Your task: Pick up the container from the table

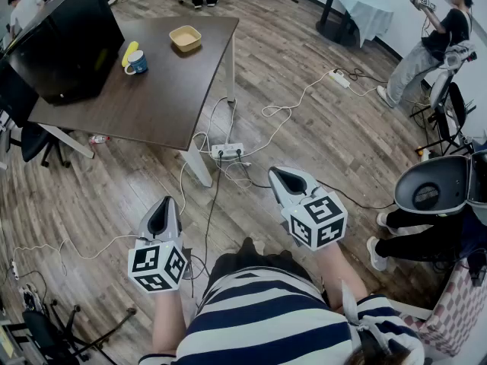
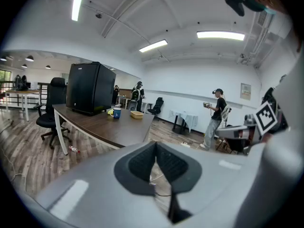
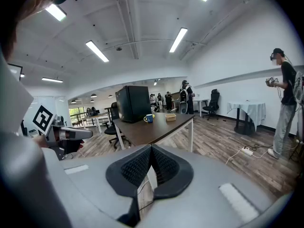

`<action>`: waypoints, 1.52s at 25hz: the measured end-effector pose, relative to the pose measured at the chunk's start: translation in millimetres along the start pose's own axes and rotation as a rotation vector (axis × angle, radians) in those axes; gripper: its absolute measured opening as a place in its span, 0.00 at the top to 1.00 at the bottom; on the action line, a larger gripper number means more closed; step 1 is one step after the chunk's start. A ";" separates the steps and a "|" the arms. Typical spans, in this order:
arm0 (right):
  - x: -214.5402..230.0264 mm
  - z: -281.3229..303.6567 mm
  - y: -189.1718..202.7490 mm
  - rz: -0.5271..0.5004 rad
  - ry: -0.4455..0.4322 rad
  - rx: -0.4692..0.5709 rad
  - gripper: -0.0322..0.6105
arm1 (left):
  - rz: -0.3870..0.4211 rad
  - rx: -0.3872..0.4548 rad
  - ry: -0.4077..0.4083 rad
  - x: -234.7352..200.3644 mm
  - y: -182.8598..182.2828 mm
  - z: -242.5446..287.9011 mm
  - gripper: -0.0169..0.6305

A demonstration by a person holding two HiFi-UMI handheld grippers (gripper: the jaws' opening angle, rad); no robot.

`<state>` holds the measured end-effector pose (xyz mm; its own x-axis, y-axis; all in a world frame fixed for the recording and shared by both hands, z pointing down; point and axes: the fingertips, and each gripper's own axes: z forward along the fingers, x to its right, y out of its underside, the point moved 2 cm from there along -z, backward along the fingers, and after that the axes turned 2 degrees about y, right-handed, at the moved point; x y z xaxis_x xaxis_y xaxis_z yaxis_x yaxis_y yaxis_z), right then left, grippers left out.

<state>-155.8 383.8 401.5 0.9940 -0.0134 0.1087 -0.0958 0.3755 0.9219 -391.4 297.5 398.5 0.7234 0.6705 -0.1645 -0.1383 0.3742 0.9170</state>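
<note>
- Holding your left gripper (image 1: 161,219) and right gripper (image 1: 288,181) over the floor (image 1: 319,112), you stand well back from the table (image 1: 175,90).
- Both grippers have their jaws pressed together, with nothing in them.
- The container (image 1: 186,37) sits on the table's far end, near a cup (image 1: 138,63).

Right gripper (image 3: 151,146) fingers (image 3: 135,166) together, empty; container (image 3: 170,117) well apart on table (image 3: 156,129)
</note>
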 end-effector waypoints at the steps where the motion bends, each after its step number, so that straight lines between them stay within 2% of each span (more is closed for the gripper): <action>1: 3.8 0.1 0.6 0.003 0.000 -0.002 0.95 | 0.001 -0.001 -0.001 2.3 -0.1 2.1 0.97; 14: 31.8 13.5 6.1 0.042 -0.027 -0.018 0.95 | 0.017 0.000 0.002 16.5 -4.7 31.7 0.97; 22: 49.0 27.2 4.6 0.048 -0.086 -0.029 0.95 | 0.026 0.007 0.000 29.8 -13.9 52.8 0.97; 28: 63.8 34.0 8.5 0.048 -0.127 -0.040 0.95 | 0.003 0.012 0.005 44.9 -14.2 69.5 0.97; 38: 80.8 54.2 23.7 0.055 -0.152 -0.083 0.95 | 0.017 0.000 0.020 55.5 -9.7 96.3 0.97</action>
<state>-80.6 341.4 452.3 0.9672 -0.1282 0.2192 -0.1392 0.4543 0.8799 -284.8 269.3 415.4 0.7077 0.6890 -0.1563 -0.1499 0.3627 0.9198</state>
